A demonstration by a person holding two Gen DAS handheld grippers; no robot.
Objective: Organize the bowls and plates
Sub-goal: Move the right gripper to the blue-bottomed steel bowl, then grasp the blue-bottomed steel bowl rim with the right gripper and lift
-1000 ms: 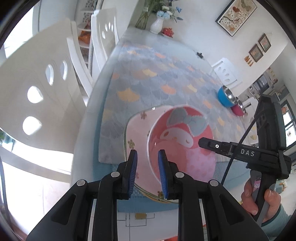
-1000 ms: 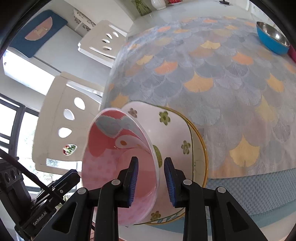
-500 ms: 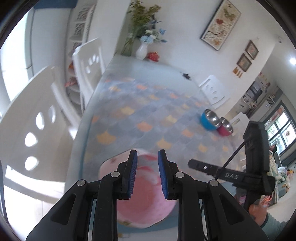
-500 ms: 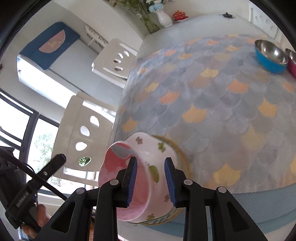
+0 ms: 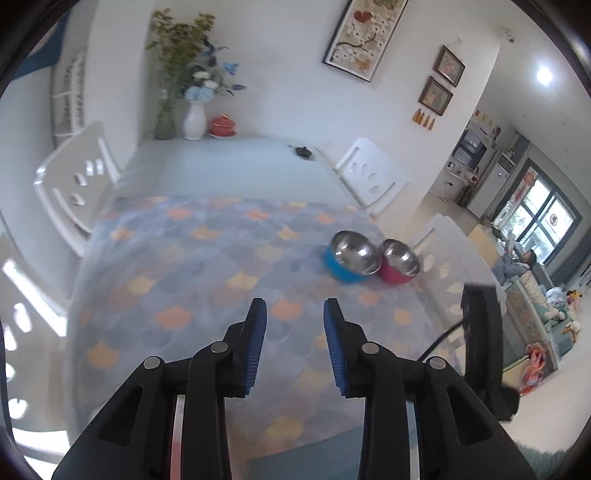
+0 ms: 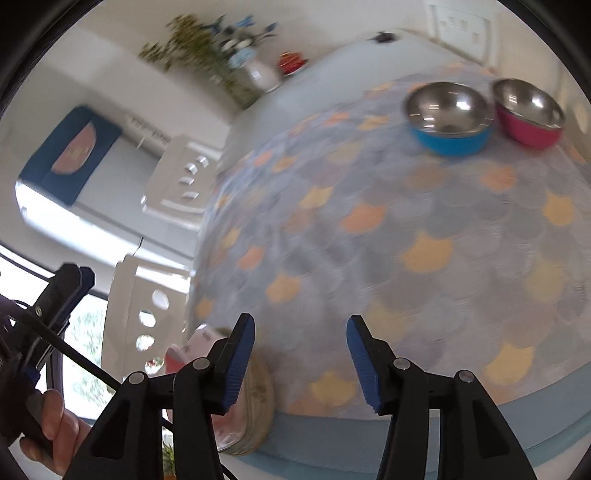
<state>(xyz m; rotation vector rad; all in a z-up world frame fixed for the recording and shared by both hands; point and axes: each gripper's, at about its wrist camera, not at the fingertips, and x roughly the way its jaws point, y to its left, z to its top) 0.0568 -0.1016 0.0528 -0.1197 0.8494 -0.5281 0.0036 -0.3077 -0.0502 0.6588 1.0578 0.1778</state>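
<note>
Opening both claws, nothing between.

I see a long table point(image 5: 221, 166) under a pale blue cloth, with a scale-patterned mat in grey and orange point(image 5: 207, 266) on top. White chairs with oval cut-outs point(image 5: 373, 177) stand along both sides. At the far end sits a white vase of blue flowers point(image 5: 194, 118) (beside a small red pot). Framed pictures point(image 5: 364, 35) hang on the white wall; daylight comes through a dark-framed window point(image 5: 543, 218).

Pink bowl point(image 6: 192, 354) & plate stack point(image 6: 258, 406) blurred, partly hidden behind right gripper point(image 6: 301, 363).
</note>
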